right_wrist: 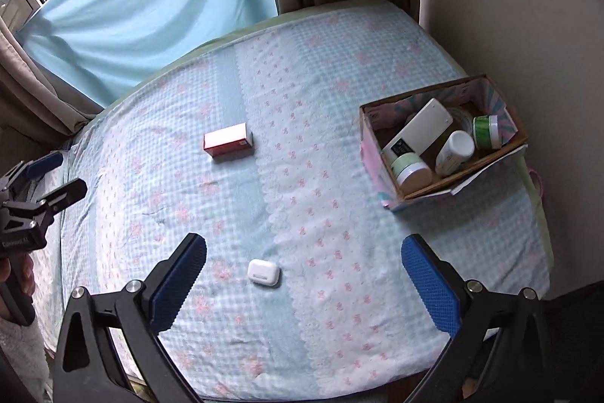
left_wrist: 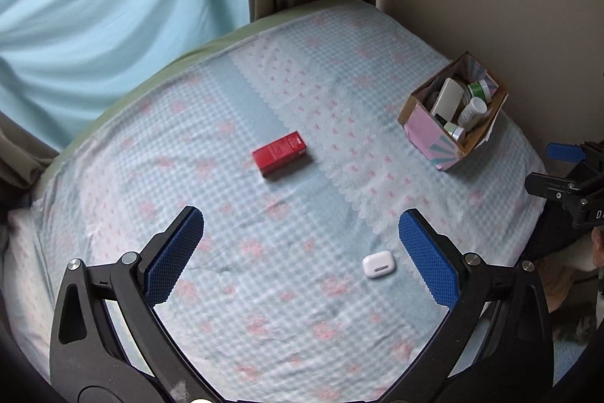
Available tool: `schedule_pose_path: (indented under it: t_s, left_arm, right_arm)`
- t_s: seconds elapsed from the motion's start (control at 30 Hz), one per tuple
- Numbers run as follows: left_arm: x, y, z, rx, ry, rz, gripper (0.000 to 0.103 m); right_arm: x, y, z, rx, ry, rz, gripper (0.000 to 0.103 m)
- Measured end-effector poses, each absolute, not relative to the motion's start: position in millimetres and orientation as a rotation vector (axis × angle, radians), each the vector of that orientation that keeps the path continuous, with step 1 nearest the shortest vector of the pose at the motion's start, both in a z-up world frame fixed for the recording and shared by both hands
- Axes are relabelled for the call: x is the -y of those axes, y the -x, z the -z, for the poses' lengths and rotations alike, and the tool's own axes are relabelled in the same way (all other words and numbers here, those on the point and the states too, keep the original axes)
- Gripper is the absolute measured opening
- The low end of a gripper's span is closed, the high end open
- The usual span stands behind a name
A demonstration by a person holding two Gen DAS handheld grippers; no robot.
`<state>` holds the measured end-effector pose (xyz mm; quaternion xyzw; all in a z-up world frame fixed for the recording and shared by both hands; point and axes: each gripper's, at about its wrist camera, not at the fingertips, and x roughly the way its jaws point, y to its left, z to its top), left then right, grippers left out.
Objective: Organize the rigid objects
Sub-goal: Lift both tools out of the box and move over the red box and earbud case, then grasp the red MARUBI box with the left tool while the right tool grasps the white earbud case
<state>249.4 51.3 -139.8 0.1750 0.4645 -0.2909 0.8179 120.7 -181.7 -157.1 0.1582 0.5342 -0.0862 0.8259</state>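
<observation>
Right wrist view, left to right: left gripper (right_wrist: pixel 56 172) at the edge, spread unclear here; red box (right_wrist: pixel 227 140) flat on the bed (right_wrist: pixel 339 289); white case (right_wrist: pixel 263 272) nearer, between wide-open, empty right gripper (right_wrist: pixel 304 261) fingers (right_wrist: pixel 177 284); carton (right_wrist: pixel 381 172) far right, holding jars and a bottle. Left wrist view: left gripper (left_wrist: pixel 301 233) wide open, empty, case just inside right finger.

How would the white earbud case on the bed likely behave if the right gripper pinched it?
The white earbud case looks hard, smooth and rounded, so it may slip between the pads. It seems small and probably light. Lying flat on the soft bedspread, it seems unlikely to roll but may sink when pressed.
</observation>
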Motion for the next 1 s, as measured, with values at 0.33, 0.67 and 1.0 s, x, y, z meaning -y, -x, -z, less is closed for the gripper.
schedule_pose_path:
  t_s: [0.33, 0.67, 1.0]
  left_arm:
    - [-28, -337, 195, -1.035, -0.597, 0.805, 0.103]
    - [62, -407, 305, -1.063, -0.987, 0.986, 0.101]
    - [90, -421, 419, -1.104, -1.305, 1.100, 0.092]
  right_arm:
    - [107, -140, 241, -1.274, -0.402, 0.251, 0.103]
    - [66, -160, 344, -1.372, -0.431, 0.367, 0.103]
    - [54, -167, 422, -1.468, -0.412, 0.404, 0.092]
